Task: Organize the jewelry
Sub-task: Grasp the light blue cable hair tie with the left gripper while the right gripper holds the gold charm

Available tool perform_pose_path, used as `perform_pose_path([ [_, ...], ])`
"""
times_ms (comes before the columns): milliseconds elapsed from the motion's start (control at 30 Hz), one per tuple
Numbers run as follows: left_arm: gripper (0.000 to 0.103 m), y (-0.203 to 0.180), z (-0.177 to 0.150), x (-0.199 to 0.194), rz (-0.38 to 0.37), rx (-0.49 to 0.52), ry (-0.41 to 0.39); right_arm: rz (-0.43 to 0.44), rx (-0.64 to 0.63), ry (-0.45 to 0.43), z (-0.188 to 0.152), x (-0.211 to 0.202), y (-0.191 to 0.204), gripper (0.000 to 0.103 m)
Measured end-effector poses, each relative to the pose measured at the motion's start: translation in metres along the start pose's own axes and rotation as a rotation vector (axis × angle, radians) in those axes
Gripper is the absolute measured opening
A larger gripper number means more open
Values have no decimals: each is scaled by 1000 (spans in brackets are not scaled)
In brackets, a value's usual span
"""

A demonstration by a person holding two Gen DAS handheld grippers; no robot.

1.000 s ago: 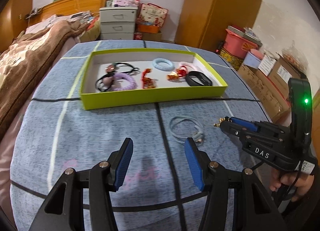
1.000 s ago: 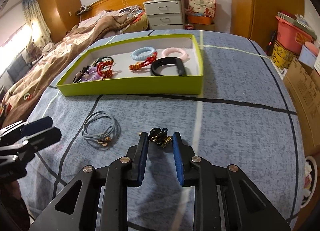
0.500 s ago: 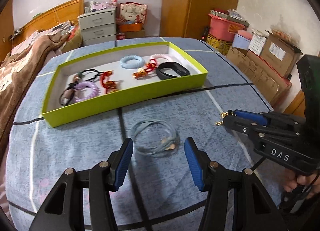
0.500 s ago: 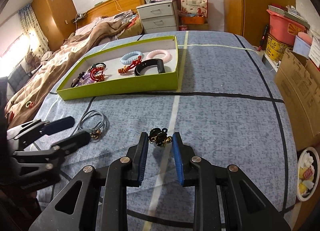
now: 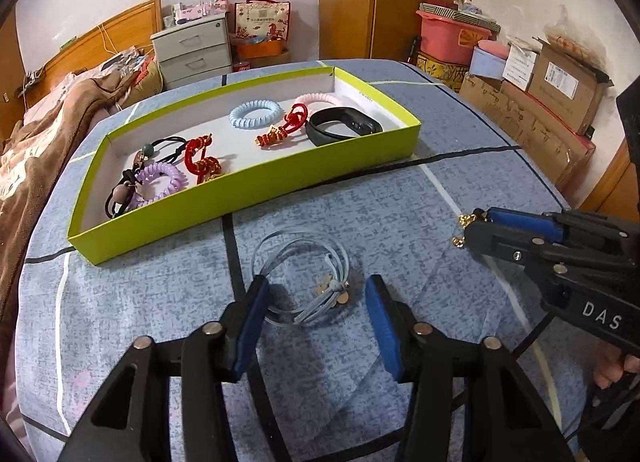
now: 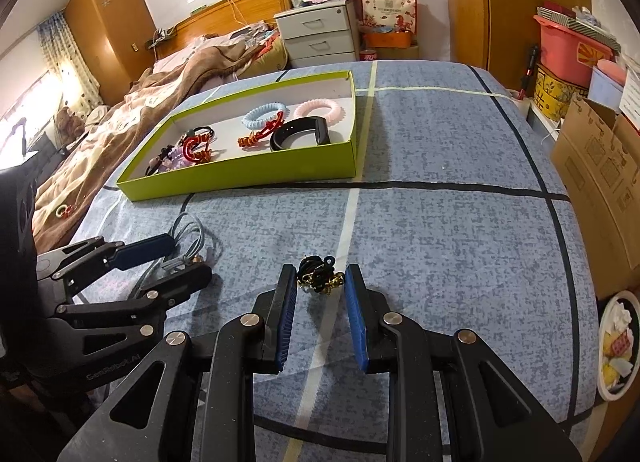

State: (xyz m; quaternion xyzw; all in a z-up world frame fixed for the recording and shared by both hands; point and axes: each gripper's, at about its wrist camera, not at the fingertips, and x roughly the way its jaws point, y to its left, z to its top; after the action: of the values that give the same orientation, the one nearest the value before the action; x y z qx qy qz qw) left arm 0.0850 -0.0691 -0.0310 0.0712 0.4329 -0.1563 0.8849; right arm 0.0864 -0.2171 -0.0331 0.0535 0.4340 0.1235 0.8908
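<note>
In the lower middle of the left wrist view, the left claw (image 5: 316,304) is spread wide and holds nothing; the grey-blue cord bracelet (image 5: 306,280) lies on the blue cloth-covered desk (image 5: 160,294) between its fingertips. In the right wrist view, the right claw (image 6: 320,294) at lower centre is narrowed around the black-and-gold charm piece (image 6: 319,275), pads just beside it; contact is unclear. The green tray (image 5: 240,192) of bracelets sits toward the upper left.
</note>
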Motion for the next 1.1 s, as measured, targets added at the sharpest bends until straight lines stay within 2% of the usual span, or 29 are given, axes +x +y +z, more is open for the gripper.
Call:
perform_pose_path([
  [267,23,10,-1,-1,-8,-32,-7,-8,-3,1,-1,0,2,25],
  [367,17,13,-2,-2,-7,-43,-8,-10,-1,1,-1,0,3,25],
  [1100,17,29,-4,-16,-28,-97,-40,-12,-1,-19,-2,-7,8,25],
])
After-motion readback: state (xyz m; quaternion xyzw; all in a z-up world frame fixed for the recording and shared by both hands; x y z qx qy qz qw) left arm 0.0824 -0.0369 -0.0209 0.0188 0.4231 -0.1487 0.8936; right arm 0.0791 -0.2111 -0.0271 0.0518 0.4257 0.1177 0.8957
